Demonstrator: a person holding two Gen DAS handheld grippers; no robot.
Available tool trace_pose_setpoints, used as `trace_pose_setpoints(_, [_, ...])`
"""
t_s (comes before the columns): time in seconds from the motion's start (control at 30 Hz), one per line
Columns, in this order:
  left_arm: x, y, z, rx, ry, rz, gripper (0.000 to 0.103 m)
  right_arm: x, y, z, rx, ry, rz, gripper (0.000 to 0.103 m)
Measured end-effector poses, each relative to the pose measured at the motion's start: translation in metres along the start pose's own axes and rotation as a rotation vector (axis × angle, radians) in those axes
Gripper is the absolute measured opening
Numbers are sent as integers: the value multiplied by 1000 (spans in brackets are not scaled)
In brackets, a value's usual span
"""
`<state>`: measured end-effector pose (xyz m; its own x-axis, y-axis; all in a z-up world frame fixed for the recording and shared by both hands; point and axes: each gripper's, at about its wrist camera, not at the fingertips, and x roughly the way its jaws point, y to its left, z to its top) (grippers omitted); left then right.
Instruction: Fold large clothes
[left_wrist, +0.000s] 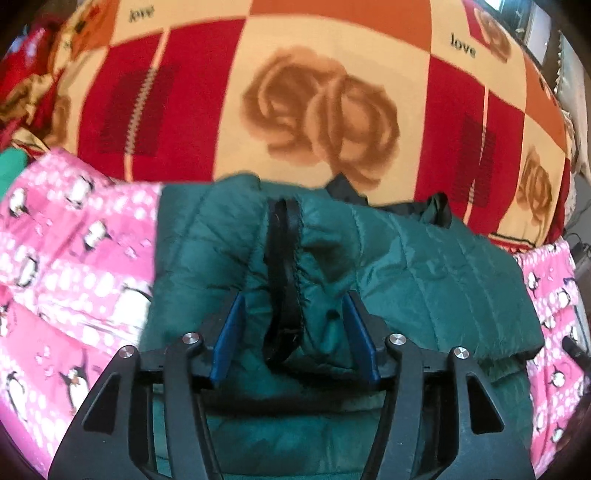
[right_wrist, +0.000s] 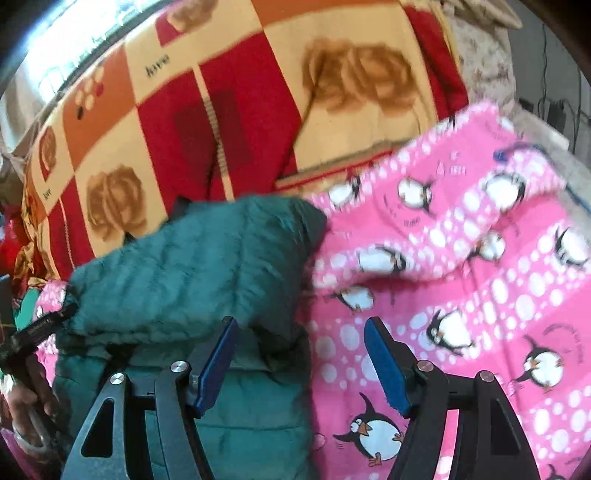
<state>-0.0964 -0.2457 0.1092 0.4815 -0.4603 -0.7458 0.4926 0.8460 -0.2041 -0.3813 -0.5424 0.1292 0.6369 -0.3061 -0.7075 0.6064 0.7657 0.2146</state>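
Lying bunched across the middle of the left wrist view, the green quilted jacket (left_wrist: 424, 266) sits on a pink penguin-print blanket (left_wrist: 74, 258) that shows at 9 o'clock and again at 3 o'clock. Beyond it, from 10 round to 2 o'clock, spreads a red, orange and cream checked blanket (left_wrist: 321, 110) with brown roses and the word "love" printed on it.

The left gripper (left_wrist: 293, 332) has its blue pads apart, with a fold of the jacket and its black zipper band (left_wrist: 284, 266) rising between them (the fabric fills the gap, but I cannot tell whether the pads are pressing it or merely flanking it). The zipper band runs from the gap up toward 12 o'clock over a puffed ridge of the jacket.

In the right wrist view the jacket (right_wrist: 207, 266) fills the area from 9 o'clock to the centre, a rounded, blurred hump with its tip near the middle of the frame touching the penguin blanket (right_wrist: 480, 295). The right gripper (right_wrist: 301, 365) stands with its pads apart: the left pad lies against the jacket's edge, the right pad is over the pink blanket, and nothing is pinched between them. The checked blanket (right_wrist: 240, 110) lies from 10 to 1 o'clock.

At 8 o'clock in this view, part of the other black tool (right_wrist: 40, 328) and the hand (right_wrist: 26, 402) holding it show.
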Motion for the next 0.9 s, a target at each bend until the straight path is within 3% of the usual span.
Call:
trace_pose_setpoints(0.2, [-10,-6,3,35,-65,20,64,27,62,22,-138,-7,78,68])
trace_pose_setpoints(0.57, [21,-6,-5,72,3,72,65,131,112,14,-276,76,13,69])
trace_pose_setpoints(0.73, [23,-6,-6,74,12,76,65,118,104,21,-264,93,48,69])
trace_pose_setpoints(0.9, [14,-4,-3,36,3,35,65,82,87,39,-189,6,114,69])
